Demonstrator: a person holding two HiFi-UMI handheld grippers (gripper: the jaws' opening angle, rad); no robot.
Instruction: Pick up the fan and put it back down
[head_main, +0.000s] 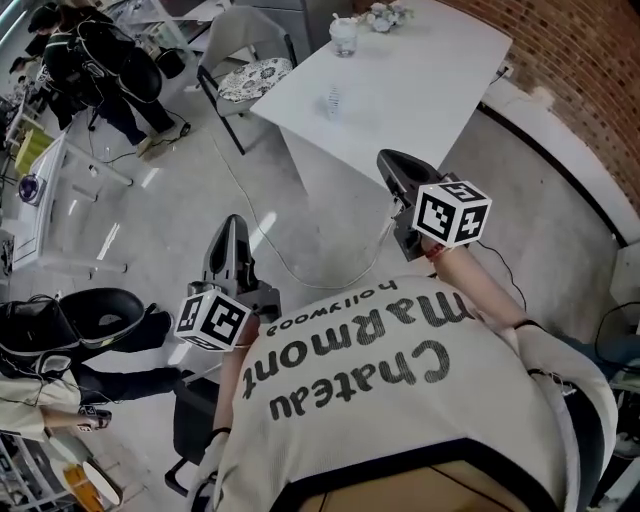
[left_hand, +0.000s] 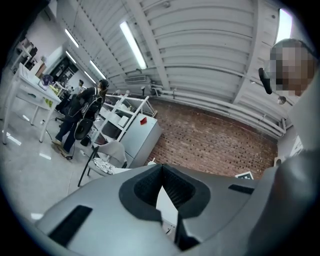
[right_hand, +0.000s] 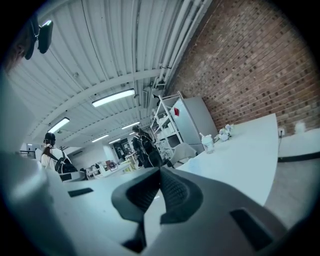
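Note:
No fan shows clearly in any view. In the head view my left gripper (head_main: 232, 225) is held out over the grey floor, jaws together and empty. My right gripper (head_main: 390, 162) reaches toward the near edge of a white table (head_main: 430, 90), also empty. The left gripper view shows my left gripper (left_hand: 161, 167) with its tips meeting, a brick wall beyond. In the right gripper view my right gripper (right_hand: 160, 171) is shut with nothing in it, and the white table (right_hand: 240, 145) stretches ahead on the right.
On the table stand a plastic cup (head_main: 343, 38), a small glass (head_main: 334, 102) and a flower bunch (head_main: 385, 15). A chair with a patterned cushion (head_main: 250, 75) stands left of it. A cable (head_main: 300, 268) trails on the floor. People stand far left; a black office chair (head_main: 95, 312) is near left.

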